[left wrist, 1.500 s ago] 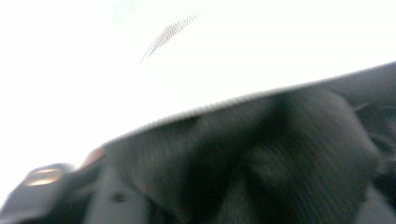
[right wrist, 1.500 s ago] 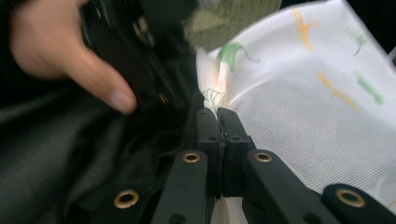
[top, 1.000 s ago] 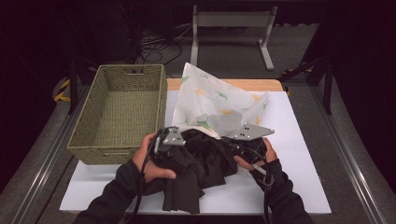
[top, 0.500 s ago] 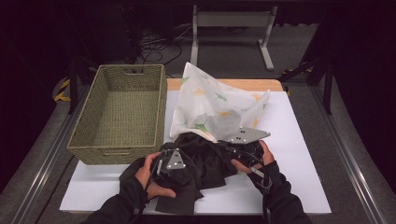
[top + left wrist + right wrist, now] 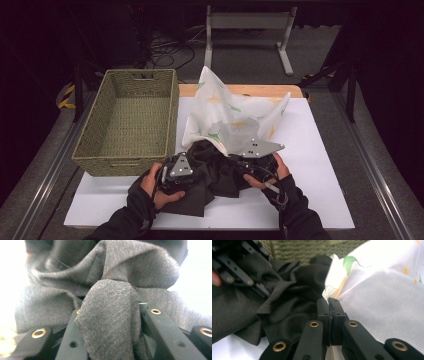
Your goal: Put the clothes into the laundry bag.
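The dark garment point(image 5: 215, 175) is lying crumpled on the white desk point(image 5: 320, 170), just in front of the wicker basket point(image 5: 130, 120)'s near right corner and touching the patterned white cloth point(image 5: 230, 115) heaped behind it. The left hand-held gripper point(image 5: 192, 172) is sitting beside the basket's front wall; its jaws have just been closing, and a thick fold of the garment point(image 5: 110, 315) is bunched between them, pressed from both sides. The right hand-held gripper point(image 5: 329, 305), farther right of the basket, is clamped tight where the garment's edge meets the white cloth. Right of the basket and beyond the cloths, bare desk is lying open out to the edge.
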A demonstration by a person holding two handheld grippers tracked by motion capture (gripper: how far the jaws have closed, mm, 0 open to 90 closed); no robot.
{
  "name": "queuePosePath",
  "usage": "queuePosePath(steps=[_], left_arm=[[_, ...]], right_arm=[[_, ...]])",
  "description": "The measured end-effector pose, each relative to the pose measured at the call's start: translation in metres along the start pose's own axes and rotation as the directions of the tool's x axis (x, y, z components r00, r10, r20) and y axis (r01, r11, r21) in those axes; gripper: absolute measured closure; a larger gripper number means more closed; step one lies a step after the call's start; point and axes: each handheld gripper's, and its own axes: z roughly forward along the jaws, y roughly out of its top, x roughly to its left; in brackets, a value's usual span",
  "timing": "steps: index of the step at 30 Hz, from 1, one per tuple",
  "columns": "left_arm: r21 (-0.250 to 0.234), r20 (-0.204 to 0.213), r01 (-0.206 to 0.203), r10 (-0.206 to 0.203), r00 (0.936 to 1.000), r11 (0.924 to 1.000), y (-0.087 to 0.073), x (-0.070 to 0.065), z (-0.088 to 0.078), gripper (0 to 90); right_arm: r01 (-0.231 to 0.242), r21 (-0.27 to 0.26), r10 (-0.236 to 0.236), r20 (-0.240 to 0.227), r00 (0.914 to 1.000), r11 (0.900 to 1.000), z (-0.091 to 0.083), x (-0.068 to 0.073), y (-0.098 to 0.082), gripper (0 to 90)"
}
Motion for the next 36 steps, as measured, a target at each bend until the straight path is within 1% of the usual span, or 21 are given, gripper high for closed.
queuePosePath(steps=[2, 3, 4, 5, 7, 11, 13, 15, 17, 18, 19, 21, 23, 24, 26, 28, 29, 32, 34, 35, 36], left_arm=[[-0.041, -0.001, 0.014, -0.014, 0.9999, 0.9991, 0.006, 0.001, -0.005, 72.0], [-0.058, -0.008, 0.013, -0.014, 0.9999, 0.9982, 0.009, 0.0, -0.007, 72.0], [-0.088, -0.012, 0.01, -0.011, 0.9999, 0.9961, 0.017, 0.0, -0.01, 72.1], [-0.088, -0.012, 0.01, -0.011, 0.9999, 0.9961, 0.017, 0.0, -0.01, 72.1], [-0.123, -0.019, 0.022, -0.025, 0.9995, 0.9921, 0.027, -0.003, -0.006, 72.2], [-0.138, -0.008, 0.017, -0.018, 0.9998, 0.9903, 0.043, -0.007, 0.013, 72.2], [-0.134, -0.031, 0.004, -0.008, 0.9995, 0.9909, 0.05, -0.008, 0.024, 72.0], [-0.138, -0.016, 0.02, -0.023, 0.9996, 0.9903, 0.053, -0.006, 0.031, 72.0], [-0.132, -0.033, 0.049, -0.054, 0.998, 0.9901, 0.057, -0.001, 0.043, 71.5], [-0.132, -0.039, 0.066, -0.072, 0.9966, 0.989, 0.058, 0.001, 0.048, 71.5], [-0.137, -0.051, 0.099, -0.107, 0.993, 0.9855, 0.059, 0.004, 0.054, 71.1], [-0.146, -0.082, 0.134, -0.147, 0.9858, 0.9802, 0.059, 0.009, 0.06, 70.3], [-0.156, -0.138, 0.158, -0.18, 0.974, 0.9751, 0.058, 0.014, 0.065, 68.7], [-0.162, -0.144, 0.176, -0.199, 0.9694, 0.9711, 0.057, 0.017, 0.067, 67.9], [-0.175, -0.11, 0.217, -0.238, 0.965, 0.9603, 0.053, 0.022, 0.067, 64.3], [-0.189, -0.086, 0.216, -0.235, 0.9683, 0.958, 0.049, 0.022, 0.062, 55.3], [-0.182, -0.077, 0.206, -0.223, 0.9719, 0.9615, 0.048, 0.021, 0.058, 48.2], [-0.104, -0.051, 0.142, -0.148, 0.9877, 0.9845, 0.042, 0.018, 0.043, 23.9], [-0.094, -0.03, 0.102, -0.105, 0.994, 0.9904, 0.034, 0.014, 0.027, 16.8], [-0.077, -0.01, 0.062, -0.063, 0.998, 0.9951, 0.026, 0.009, 0.011, 15.2], [-0.077, -0.01, 0.062, -0.063, 0.998, 0.9951, 0.026, 0.009, 0.011, 10.5]], right_arm=[[-0.007, -0.04, 0.006, -0.008, 0.9999, 0.999, -0.002, 0.003, 0.006, 89.2], [-0.007, -0.04, 0.006, -0.008, 0.9999, 0.999, -0.002, 0.003, 0.006, 89.2], [-0.01, -0.06, 0.008, -0.026, 0.9996, 0.998, -0.003, 0.006, 0.01, 89.3], [-0.01, -0.06, 0.008, -0.026, 0.9996, 0.998, -0.003, 0.006, 0.01, 89.3], [-0.03, -0.096, 0.026, -0.044, 0.9987, 0.995, -0.006, 0.009, 0.015, 89.3], [-0.053, -0.137, 0.047, -0.047, 0.9978, 0.989, -0.009, 0.012, 0.02, 89.3], [-0.082, -0.166, 0.073, -0.055, 0.9958, 0.983, -0.013, 0.011, 0.02, 89.3], [-0.094, -0.18, 0.085, -0.059, 0.9946, 0.979, -0.015, 0.01, 0.02, 89.3], [-0.112, -0.203, 0.1, -0.069, 0.9926, 0.973, -0.021, 0.008, 0.02, 89.3], [-0.112, -0.203, 0.1, -0.069, 0.9926, 0.973, -0.021, 0.008, 0.02, 89.3], [-0.109, -0.197, 0.097, -0.069, 0.9929, 0.974, -0.021, 0.008, 0.02, 89.4], [-0.102, -0.174, 0.091, -0.07, 0.9933, 0.979, -0.019, 0.01, 0.017, 89.3], [-0.084, -0.136, 0.075, -0.067, 0.9949, 0.987, -0.014, 0.012, 0.012, 89.3], [-0.074, -0.116, 0.067, -0.061, 0.9959, 0.99, -0.012, 0.013, 0.01, 89.3], [-0.05, -0.076, 0.047, -0.044, 0.9979, 0.996, -0.007, 0.015, 0.005, 89.3], [-0.021, -0.038, 0.02, -0.026, 0.9994, 0.999, -0.002, 0.017, 0.001, 89.3], [-0.017, -0.022, 0.016, -0.022, 0.9996, 1.0, -0.001, 0.016, -0.002, 89.3], [-0.002, 0.017, 0.002, 0.001, 1.0, 1.0, 0.002, 0.014, -0.01, 89.3], [-0.01, 0.033, 0.01, 0.002, 0.9999, 0.999, 0.003, 0.012, -0.015, 89.3], [-0.013, 0.041, 0.013, 0.005, 0.9999, 0.999, 0.003, 0.011, -0.018, 89.4], [-0.013, 0.041, 0.013, 0.005, 0.9999, 0.999, 0.003, 0.011, -0.018, 89.4]])
